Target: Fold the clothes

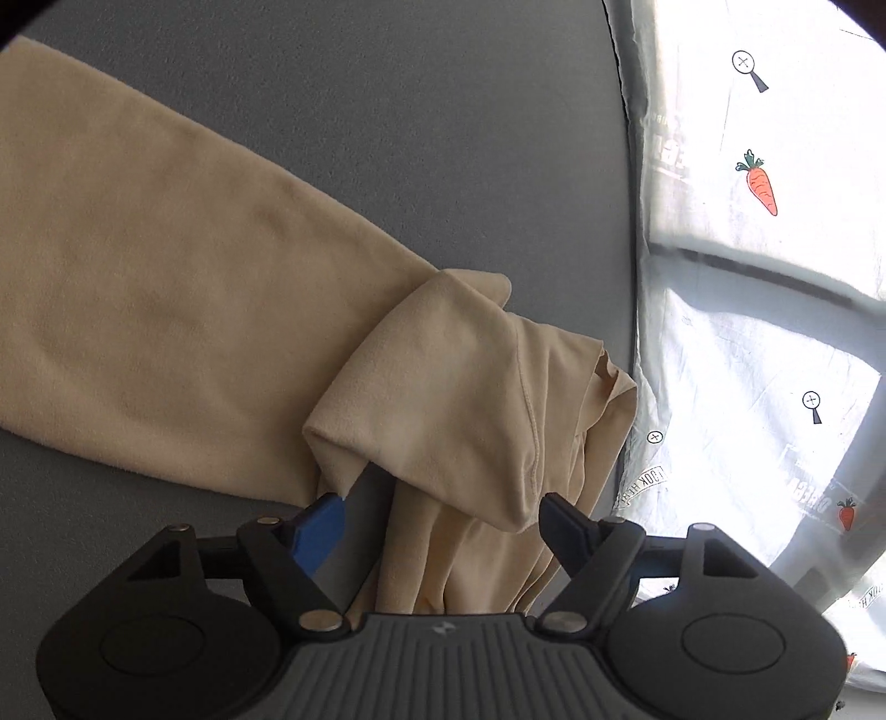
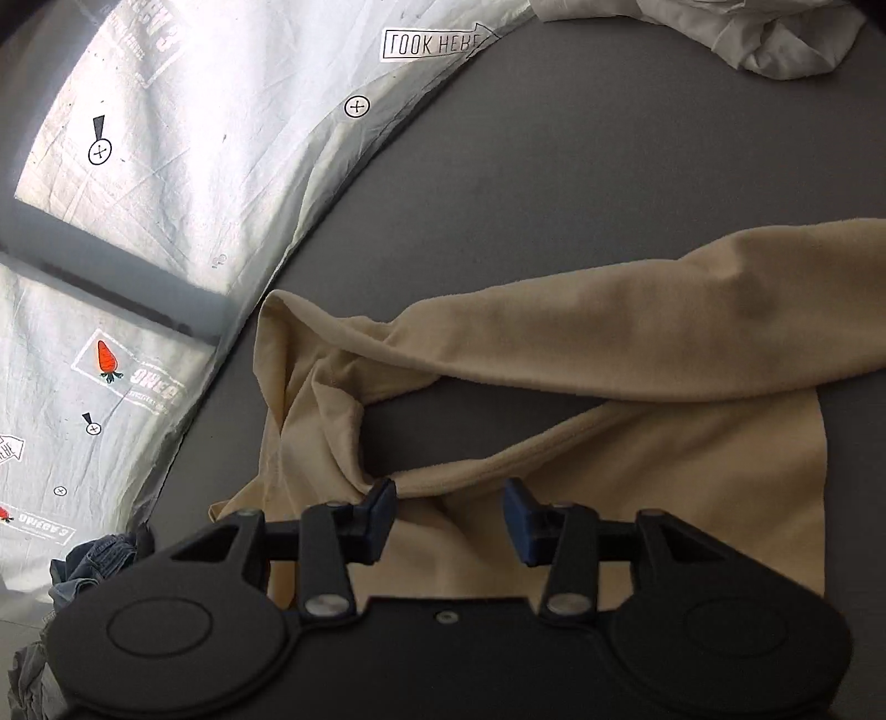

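A beige long-sleeved garment (image 1: 166, 288) lies on the grey table (image 1: 415, 138). In the left wrist view a bunched fold (image 1: 443, 387) of it sits just ahead of my left gripper (image 1: 443, 512), which is open with cloth between its wide-spread fingers. In the right wrist view the garment (image 2: 637, 343) spreads to the right with a sleeve across it. My right gripper (image 2: 449, 501) is open, just above a raised fold of the cloth (image 2: 443, 476).
A white printed sheet with carrots and markers (image 1: 775, 221) lies beyond the table edge, also in the right wrist view (image 2: 166, 166). A crumpled white garment (image 2: 747, 33) lies at the table's far side. Dark blue-grey clothes (image 2: 94, 559) are heaped at lower left.
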`<state>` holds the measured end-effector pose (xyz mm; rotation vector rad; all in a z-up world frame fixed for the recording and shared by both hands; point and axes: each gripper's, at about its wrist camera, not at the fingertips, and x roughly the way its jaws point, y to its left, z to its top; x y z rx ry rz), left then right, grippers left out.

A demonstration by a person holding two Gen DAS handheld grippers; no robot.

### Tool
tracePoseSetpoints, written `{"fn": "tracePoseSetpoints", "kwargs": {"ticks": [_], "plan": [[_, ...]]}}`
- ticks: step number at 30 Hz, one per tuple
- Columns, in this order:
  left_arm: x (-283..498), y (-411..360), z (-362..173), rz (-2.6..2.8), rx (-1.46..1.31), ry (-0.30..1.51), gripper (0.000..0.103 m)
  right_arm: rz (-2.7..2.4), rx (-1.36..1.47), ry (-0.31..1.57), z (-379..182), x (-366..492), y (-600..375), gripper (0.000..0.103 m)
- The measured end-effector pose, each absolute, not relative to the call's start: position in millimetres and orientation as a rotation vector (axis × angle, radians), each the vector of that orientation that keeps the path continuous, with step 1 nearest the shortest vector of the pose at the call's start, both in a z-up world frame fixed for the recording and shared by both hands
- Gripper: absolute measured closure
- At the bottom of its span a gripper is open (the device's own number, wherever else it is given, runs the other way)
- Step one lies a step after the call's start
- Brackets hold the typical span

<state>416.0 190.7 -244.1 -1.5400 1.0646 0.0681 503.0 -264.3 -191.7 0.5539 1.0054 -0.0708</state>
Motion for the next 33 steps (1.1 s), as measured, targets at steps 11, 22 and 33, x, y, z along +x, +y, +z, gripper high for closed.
{"fn": "tracePoseSetpoints", "kwargs": {"ticks": [11,22,33], "plan": [[411,211,-258,0.187,-1.655,0.989,0.101,-0.030,0.093,1.013,-191,482,-223,0.058],[439,299,-212,0.306,-1.604,0.638,0.102,-0.028,-0.037,0.968,-186,484,-209,0.058],[447,276,-151,0.292,-0.857,0.763,0.055,-0.042,-0.071,0.977,-189,491,-204,0.053]]}}
